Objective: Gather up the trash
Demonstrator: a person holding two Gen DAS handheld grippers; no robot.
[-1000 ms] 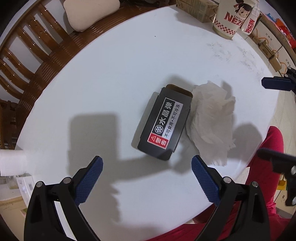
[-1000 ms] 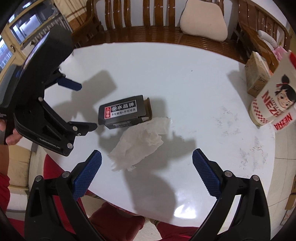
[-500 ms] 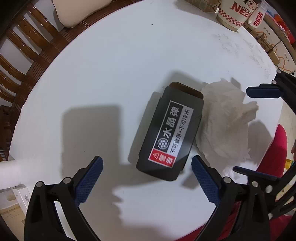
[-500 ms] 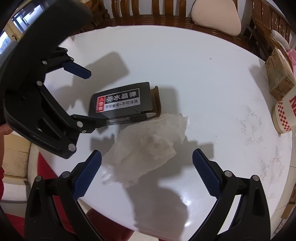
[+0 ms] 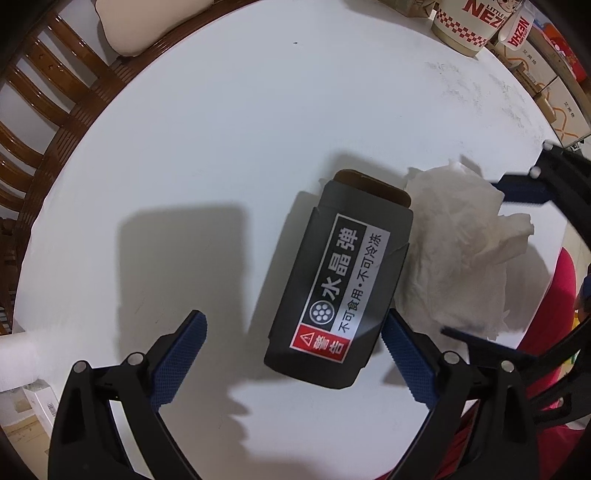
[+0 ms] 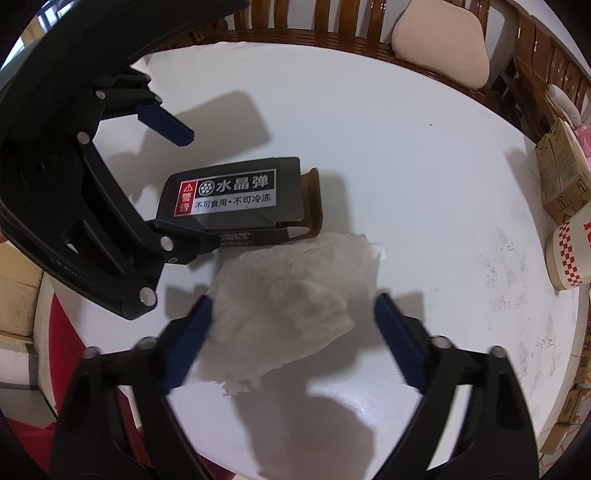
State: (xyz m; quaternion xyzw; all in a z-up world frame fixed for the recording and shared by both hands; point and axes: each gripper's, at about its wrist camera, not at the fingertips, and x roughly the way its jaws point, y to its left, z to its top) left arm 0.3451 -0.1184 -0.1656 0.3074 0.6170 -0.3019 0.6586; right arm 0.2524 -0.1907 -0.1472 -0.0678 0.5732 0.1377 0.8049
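A round white tabletop (image 5: 207, 122) filled most of both views, glossy near its lower edge and marked with grey scuffs toward the right of the right wrist view. Dark wooden chairs (image 6: 332, 18) with slatted backs curved along the top of that frame, a beige cushion (image 6: 441, 51) resting on one at upper right. In the left wrist view the same chairs ran down the upper left. A red-and-white paper cup (image 5: 467, 22) stood at the tabletop's far edge in the upper right, with cardboard boxes (image 6: 561, 173) nearby at the right edge of the right wrist view.

At centre lay a black box (image 5: 343, 284) with a white label and a red warning mark, its brown end flap open. A crumpled white tissue (image 6: 291, 302) lay touching its side.

The left gripper (image 5: 293, 358) had its jaws spread wide, one blue pad at the box's lower right corner. The right gripper (image 6: 293, 343) also had its jaws apart on either side of the tissue, the left pad at the paper's edge.
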